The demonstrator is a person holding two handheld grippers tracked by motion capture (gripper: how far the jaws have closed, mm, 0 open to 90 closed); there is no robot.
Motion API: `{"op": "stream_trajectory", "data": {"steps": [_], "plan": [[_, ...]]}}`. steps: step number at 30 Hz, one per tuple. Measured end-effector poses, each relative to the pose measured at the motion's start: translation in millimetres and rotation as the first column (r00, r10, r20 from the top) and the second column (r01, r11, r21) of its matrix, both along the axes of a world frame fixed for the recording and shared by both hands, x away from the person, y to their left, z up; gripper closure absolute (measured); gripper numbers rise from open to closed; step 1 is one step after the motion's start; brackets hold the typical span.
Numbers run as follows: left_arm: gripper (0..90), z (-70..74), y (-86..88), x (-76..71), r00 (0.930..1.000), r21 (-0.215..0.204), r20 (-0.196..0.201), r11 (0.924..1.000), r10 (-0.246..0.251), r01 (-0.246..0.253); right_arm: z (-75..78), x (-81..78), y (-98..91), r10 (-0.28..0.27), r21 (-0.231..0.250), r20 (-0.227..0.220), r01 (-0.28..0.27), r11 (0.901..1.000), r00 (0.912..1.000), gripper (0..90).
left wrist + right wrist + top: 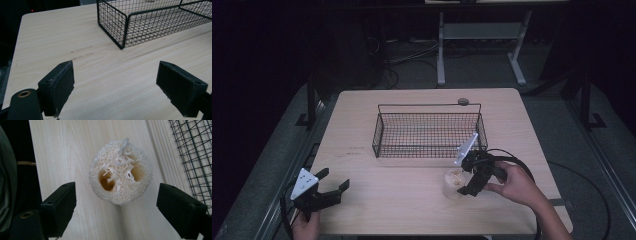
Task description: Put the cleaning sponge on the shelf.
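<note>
A pale loofah slice stands on the wooden table in front of the black wire basket. Seen from the right gripper view, the loofah shows two holes and frayed fibres. My right gripper is open, its jaws wide on either side of the loofah and not touching it. From above, the right gripper sits just right of the loofah, held by a hand. My left gripper rests open at the table's front left, nothing between its jaws.
The wire basket is empty and stands at the table's middle back. A small grey round disc lies behind it near the far edge. A table frame and cables stand on the dark floor beyond.
</note>
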State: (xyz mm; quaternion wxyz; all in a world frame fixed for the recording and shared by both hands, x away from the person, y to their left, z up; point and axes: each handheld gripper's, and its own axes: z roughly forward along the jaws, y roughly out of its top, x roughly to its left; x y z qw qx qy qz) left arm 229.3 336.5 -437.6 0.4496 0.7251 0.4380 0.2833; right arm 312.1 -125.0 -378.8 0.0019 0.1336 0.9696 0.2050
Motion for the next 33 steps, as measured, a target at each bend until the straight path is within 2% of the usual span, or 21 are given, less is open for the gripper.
{"op": "stream_trajectory", "data": {"steps": [12,14,27,33], "plan": [[14.1,0.0,0.2,0.2,1.0,-0.003,-0.003,1.0,0.0,0.0,-7.0,4.4,11.1,0.006,-0.02,-0.011,-0.006,0.9998,0.9999,15.9],[14.1,0.1,0.3,0.2,1.0,-0.002,-0.003,1.0,0.0,0.0,-8.0,5.4,12.2,0.008,-0.022,-0.015,-0.008,0.9997,0.9998,20.5],[14.1,0.6,1.0,0.1,1.0,-0.003,-0.001,1.0,0.001,-0.001,-11.7,9.7,19.2,0.005,-0.035,-0.027,-0.006,0.9994,0.9996,22.4],[14.1,1.0,1.7,0.5,1.0,-0.007,0.003,1.0,0.003,-0.003,-12.7,10.6,20.5,0.023,-0.033,-0.032,-0.024,0.9992,0.9992,27.0]]}}
